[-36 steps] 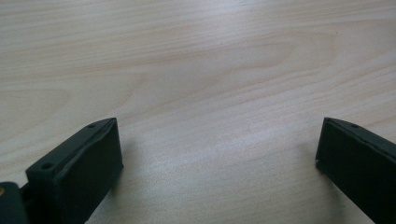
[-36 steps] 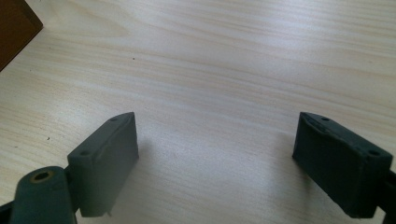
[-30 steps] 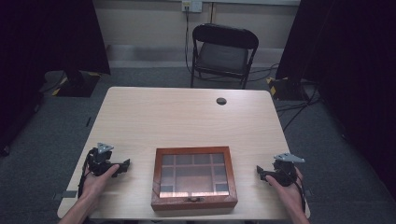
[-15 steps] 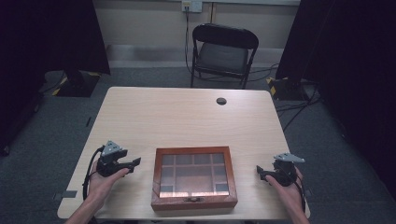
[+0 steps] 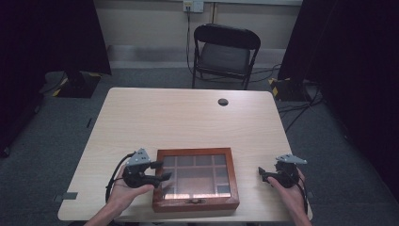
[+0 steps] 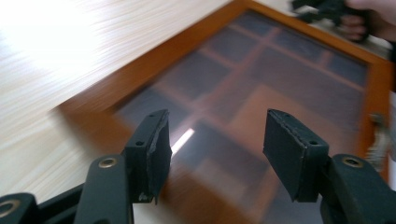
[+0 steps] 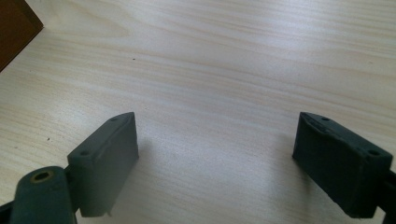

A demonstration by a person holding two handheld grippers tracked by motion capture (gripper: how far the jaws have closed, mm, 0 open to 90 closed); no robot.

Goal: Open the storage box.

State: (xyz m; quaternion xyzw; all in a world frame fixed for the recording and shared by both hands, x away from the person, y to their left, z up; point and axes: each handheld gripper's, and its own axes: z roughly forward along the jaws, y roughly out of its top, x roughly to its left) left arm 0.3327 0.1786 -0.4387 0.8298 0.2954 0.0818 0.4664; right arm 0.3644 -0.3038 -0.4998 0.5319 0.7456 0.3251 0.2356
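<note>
A wooden box (image 5: 194, 151) with a glass lid over several compartments lies shut near the table's front edge, its metal latch (image 5: 195, 201) facing the person. My left gripper (image 5: 164, 170) is open and its fingertips reach over the box's left rim. In the left gripper view, the left gripper (image 6: 217, 121) hovers just above the glass, with the box's frame (image 6: 163, 51) running past on the left. My right gripper (image 5: 261, 174) is open too, to the right of the box and apart from it. In the right gripper view, the right gripper (image 7: 215, 121) has bare tabletop between its fingers, and a corner of the box (image 7: 11, 25) is at the top left.
The light wood table (image 5: 188, 122) has a small black round cap (image 5: 223, 101) near its far edge. A black folding chair (image 5: 226, 47) stands behind the table. Dark curtains hang on both sides. The right gripper (image 6: 327, 7) appears beyond the box in the left gripper view.
My left gripper has moved right, from the bare table to over the box's left edge. The right gripper has stayed where it was.
</note>
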